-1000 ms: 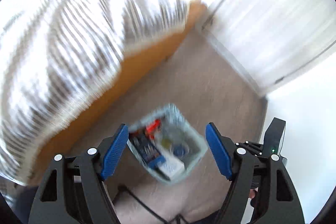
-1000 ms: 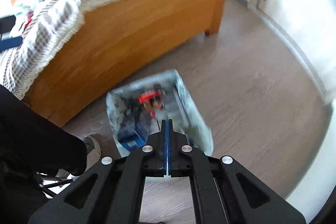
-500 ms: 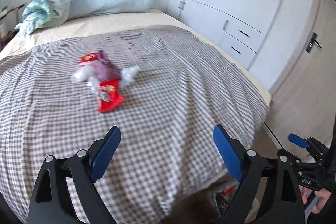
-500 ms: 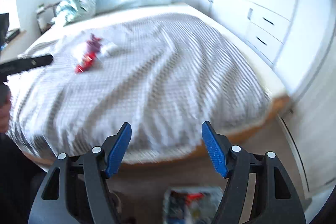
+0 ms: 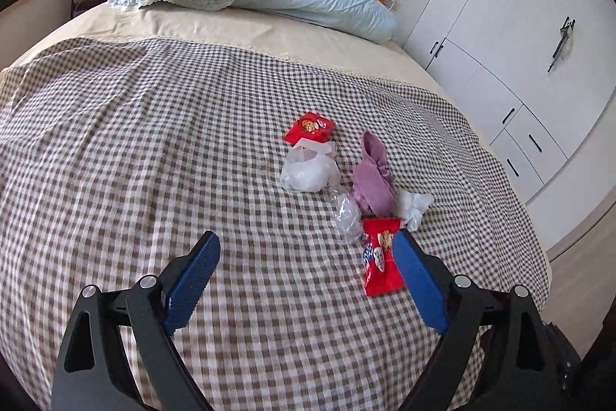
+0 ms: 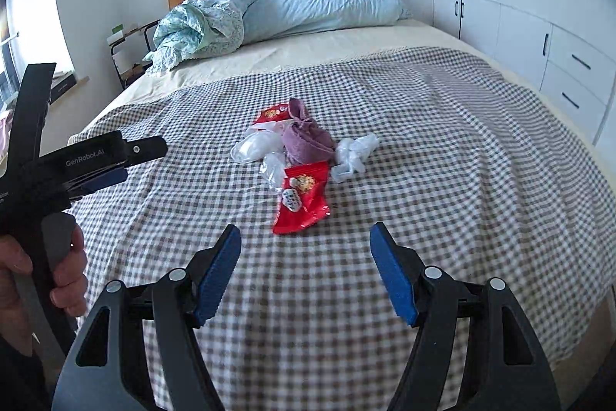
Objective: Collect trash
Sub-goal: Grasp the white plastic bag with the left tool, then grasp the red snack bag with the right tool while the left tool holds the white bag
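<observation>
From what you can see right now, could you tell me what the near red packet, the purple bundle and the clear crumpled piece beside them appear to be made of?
Near red packet: glossy printed plastic film, judging by sheen and creases. Purple bundle: matte, softly folded, probably cloth or tissue. Clear crumpled piece: thin transparent plastic, with bright glints.

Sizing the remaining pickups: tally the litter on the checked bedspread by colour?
Red foil snack wrappers: 2, near, far
Clear or white crumpled plastic pieces: 3
Purple crumpled bag: 1
Total: 6
</observation>
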